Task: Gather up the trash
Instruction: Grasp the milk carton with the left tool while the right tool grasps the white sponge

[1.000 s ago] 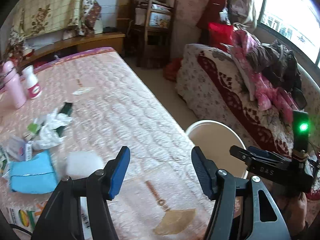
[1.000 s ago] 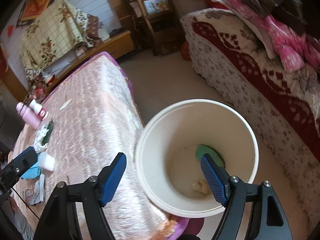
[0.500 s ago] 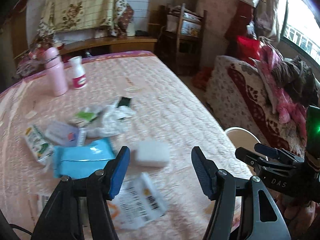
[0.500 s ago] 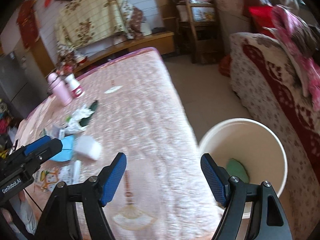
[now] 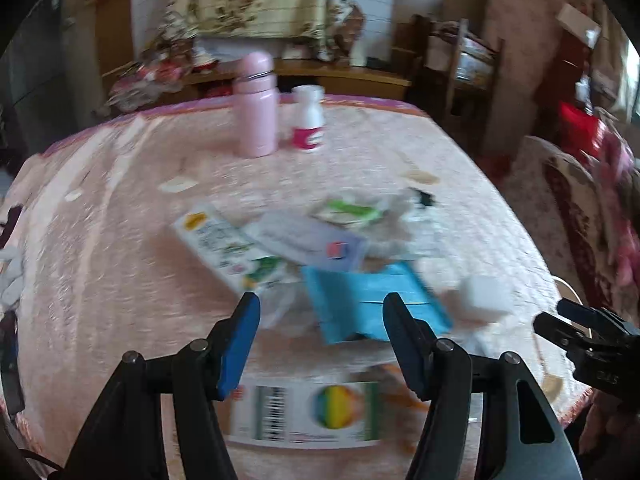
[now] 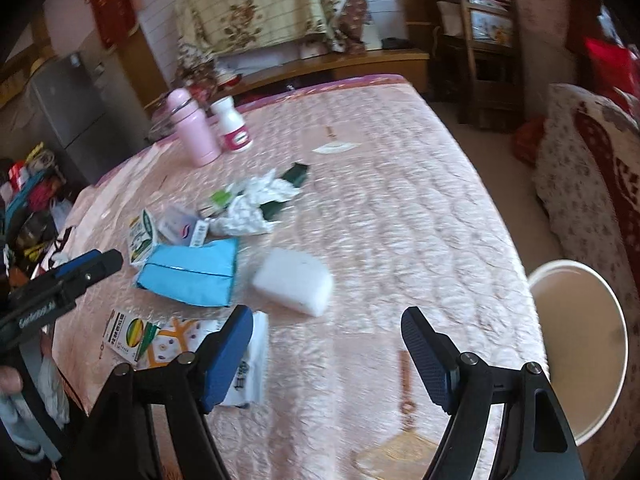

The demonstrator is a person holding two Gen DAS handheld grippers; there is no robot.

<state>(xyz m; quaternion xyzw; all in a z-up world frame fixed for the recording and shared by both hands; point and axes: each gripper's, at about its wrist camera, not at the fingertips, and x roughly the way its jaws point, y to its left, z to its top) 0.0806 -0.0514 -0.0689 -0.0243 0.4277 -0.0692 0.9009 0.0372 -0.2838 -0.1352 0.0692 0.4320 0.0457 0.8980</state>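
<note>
Trash lies on a pink quilted table: a blue packet, a white foam block, crumpled white paper, a green-and-white carton and a flat printed wrapper. My left gripper is open and empty, just above the blue packet. My right gripper is open and empty, near the foam block. The white bin stands on the floor at the table's right edge.
A pink bottle and a white jar with a red label stand at the table's far side. A sofa with a floral cover is to the right, a wooden chair behind.
Both grippers have swung left from the bin toward the trash pile. The left gripper now faces the blue packet; the bin has slid to the right edge of the right view.
</note>
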